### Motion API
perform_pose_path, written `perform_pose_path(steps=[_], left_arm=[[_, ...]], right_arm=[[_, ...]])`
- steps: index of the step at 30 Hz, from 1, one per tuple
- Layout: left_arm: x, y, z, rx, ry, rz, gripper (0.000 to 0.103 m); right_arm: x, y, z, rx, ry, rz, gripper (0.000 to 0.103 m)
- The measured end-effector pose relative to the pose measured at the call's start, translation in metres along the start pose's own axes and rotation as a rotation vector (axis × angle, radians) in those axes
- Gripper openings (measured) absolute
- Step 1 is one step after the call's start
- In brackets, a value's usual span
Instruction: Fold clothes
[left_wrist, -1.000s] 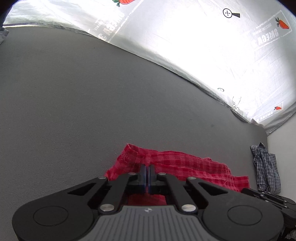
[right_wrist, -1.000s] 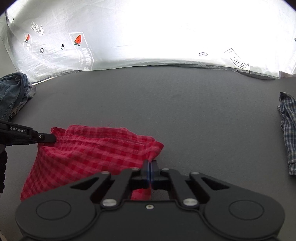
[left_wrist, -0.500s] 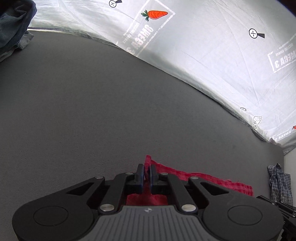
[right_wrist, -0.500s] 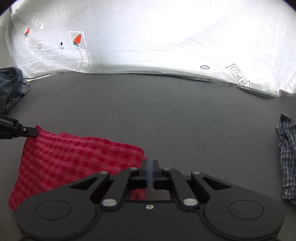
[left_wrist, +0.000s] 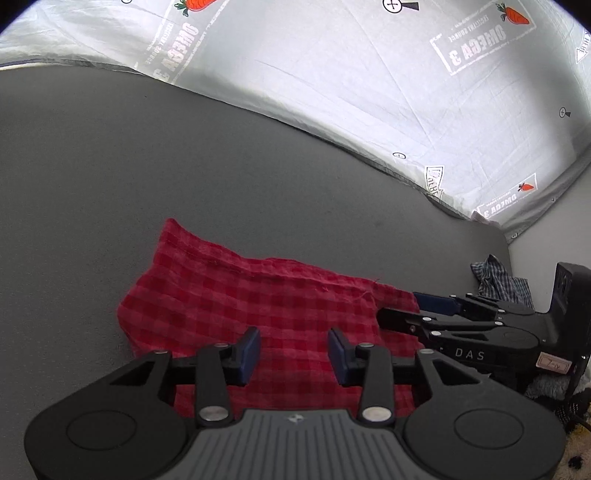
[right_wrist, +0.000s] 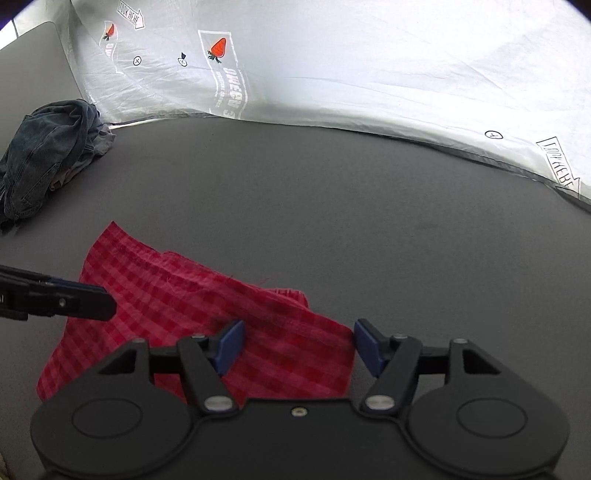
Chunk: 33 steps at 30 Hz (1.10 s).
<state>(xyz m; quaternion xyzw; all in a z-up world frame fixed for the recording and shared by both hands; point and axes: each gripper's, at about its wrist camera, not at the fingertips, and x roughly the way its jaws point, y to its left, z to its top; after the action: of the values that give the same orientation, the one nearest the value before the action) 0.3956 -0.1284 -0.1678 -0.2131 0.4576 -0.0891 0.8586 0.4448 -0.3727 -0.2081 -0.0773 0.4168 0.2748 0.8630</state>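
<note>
We hold both tools over the red checked cloth (left_wrist: 258, 306), which lies loosely doubled on the grey bench (left_wrist: 147, 177), directly under and just ahead of our fingertips. The left hand-held gripper (left_wrist: 293, 350) has its jaws spread wide with nothing between them, and the cloth shows through the gap. The right hand-held gripper (right_wrist: 299, 345) is spread just as wide and also carries nothing; its right pad sits at the cloth's right-hand corner.

We judge the cloth to be light, thin and quite limp: its far edge wanders, a few threads stick out, and a soft ridge runs across it where one layer lies over another. It should not slip from rubbery pads, but it will sag and bunch if taken at one point only. So we would pinch it at two corners of the same edge, one tool per corner, catching both layers near the hem so the fold does not come apart as it lifts.

Off to the far left of the right tool lies a heap of denim (right_wrist: 48, 155); beyond the right tool, as seen from the left one, sits a crumpled blue plaid garment (left_wrist: 498, 280). A printed white sheet (right_wrist: 369, 66) hangs behind the bench.
</note>
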Motion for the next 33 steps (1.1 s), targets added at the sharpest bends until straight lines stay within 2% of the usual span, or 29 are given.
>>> perform_pose_path(steps=[3, 7, 8, 11, 12, 14, 16, 17, 22, 27, 30, 32, 33], left_arm=[[0.022, 0.007, -0.004, -0.036, 0.050, 0.012, 0.031], [0.024, 0.017, -0.003, -0.098, 0.060, -0.023, 0.028], [0.024, 0.020, -0.003, -0.115, 0.061, -0.027, 0.024], [0.024, 0.028, -0.001, -0.167, 0.073, -0.046, 0.021], [0.024, 0.030, 0.000, -0.180, 0.076, -0.050, 0.021], [0.024, 0.030, 0.002, -0.185, 0.080, -0.050, 0.021], [0.023, 0.028, 0.002, -0.171, 0.080, -0.043, 0.021], [0.023, 0.027, 0.002, -0.165, 0.079, -0.039, 0.021], [0.023, 0.027, -0.001, -0.160, 0.070, -0.034, 0.021], [0.023, 0.027, -0.002, -0.156, 0.065, -0.037, 0.021], [0.019, 0.023, 0.000, -0.099, 0.078, -0.016, 0.022], [0.013, 0.019, 0.000, -0.021, 0.076, 0.012, 0.031], [0.008, 0.019, -0.001, 0.022, 0.069, 0.014, 0.032]], right_arm=[[0.019, -0.003, 0.002, 0.001, 0.040, 0.036, 0.066], [0.030, -0.006, 0.003, 0.029, 0.054, 0.103, 0.069], [0.031, -0.005, 0.004, 0.026, 0.049, 0.109, 0.069], [0.031, 0.000, 0.002, 0.009, 0.036, 0.097, 0.066], [0.031, 0.003, 0.002, 0.006, 0.032, 0.091, 0.061], [0.030, 0.012, 0.001, -0.009, 0.029, 0.090, 0.045], [0.029, 0.021, 0.000, -0.020, 0.024, 0.089, 0.024], [0.028, 0.027, -0.002, -0.027, 0.018, 0.084, 0.020], [0.021, 0.051, -0.006, -0.093, -0.018, -0.030, 0.014], [0.010, 0.070, -0.006, -0.180, -0.032, -0.116, 0.013], [-0.002, 0.080, -0.006, -0.231, -0.052, -0.159, 0.013], [-0.013, 0.090, -0.005, -0.286, -0.077, -0.194, 0.013], [-0.019, 0.097, -0.005, -0.326, -0.092, -0.215, 0.013]])
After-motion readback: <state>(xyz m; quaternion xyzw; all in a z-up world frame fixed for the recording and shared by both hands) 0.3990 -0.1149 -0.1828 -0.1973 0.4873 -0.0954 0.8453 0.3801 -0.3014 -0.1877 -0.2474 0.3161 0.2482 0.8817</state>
